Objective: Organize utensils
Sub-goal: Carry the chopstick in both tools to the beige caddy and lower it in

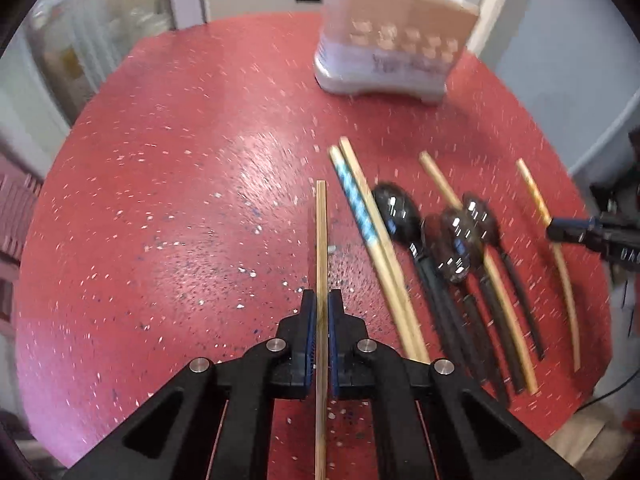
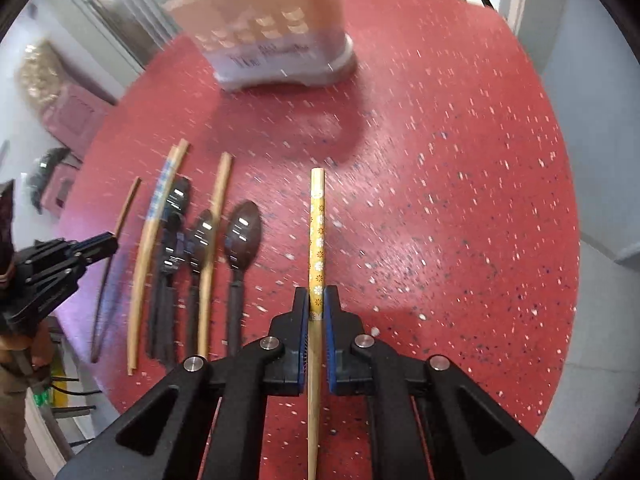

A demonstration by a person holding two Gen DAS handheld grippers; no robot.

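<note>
In the left wrist view my left gripper [image 1: 321, 298] is shut on a plain bamboo chopstick [image 1: 321, 236] that runs straight ahead between the blue pads, above the red speckled table [image 1: 180, 160]. In the right wrist view my right gripper [image 2: 317, 294] is shut on a yellow flowered chopstick [image 2: 317, 228]. Between the two grippers lie several loose chopsticks, one with a blue pattern [image 1: 358, 204] [image 2: 160, 190], and black spoons [image 1: 396, 210] [image 2: 243, 232]. Each gripper also shows in the other's view: the right gripper [image 1: 554, 232] at the right edge, the left gripper [image 2: 112, 240] at the left edge.
A beige and white utensil holder [image 1: 392, 40] [image 2: 272, 28] stands at the far side of the round table [image 2: 440, 200]. A pink crate [image 1: 16, 208] and a pink box [image 2: 76, 116] sit beyond the left edge. A person's clothing [image 2: 16, 360] shows at lower left.
</note>
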